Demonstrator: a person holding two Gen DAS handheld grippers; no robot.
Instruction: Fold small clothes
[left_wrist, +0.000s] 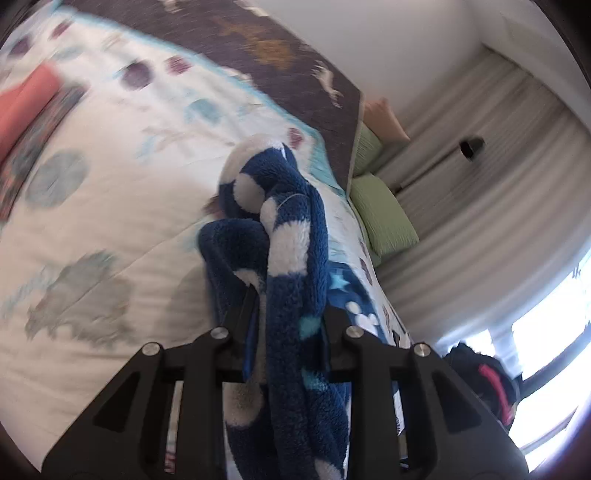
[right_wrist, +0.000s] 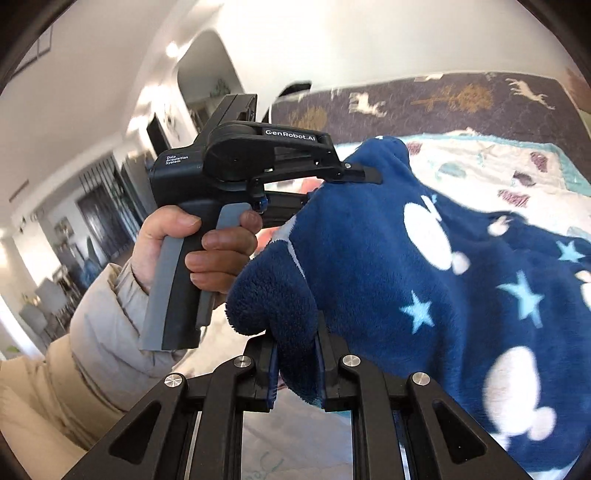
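1. The blue fleece garment (right_wrist: 424, 266) hangs lifted above the bed (left_wrist: 110, 229), its lower part trailing toward the bed's right edge; it looks soft, thick, light and floppy, likely to sag, so edges or corners seem the best hold.
2. The left tool (left_wrist: 288, 314) is clamped on a bunched fold; the right tool (right_wrist: 295, 354) pinches another edge.
3. The bed carries a patterned quilt; green pillows (left_wrist: 384, 218) and curtains (left_wrist: 480, 184) lie beyond.

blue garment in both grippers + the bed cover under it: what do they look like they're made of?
Blue garment: looks like plush fleece, probably synthetic; deep fuzzy nap, soft rounded folds, matte, white blobs and pale stars in the pile. Left gripper and right gripper both pinch it.
Bed cover: seems a quilted woven fabric, cotton or a blend; flat matte surface, stitched seams, printed shapes. Blur leaves the weave unclear.
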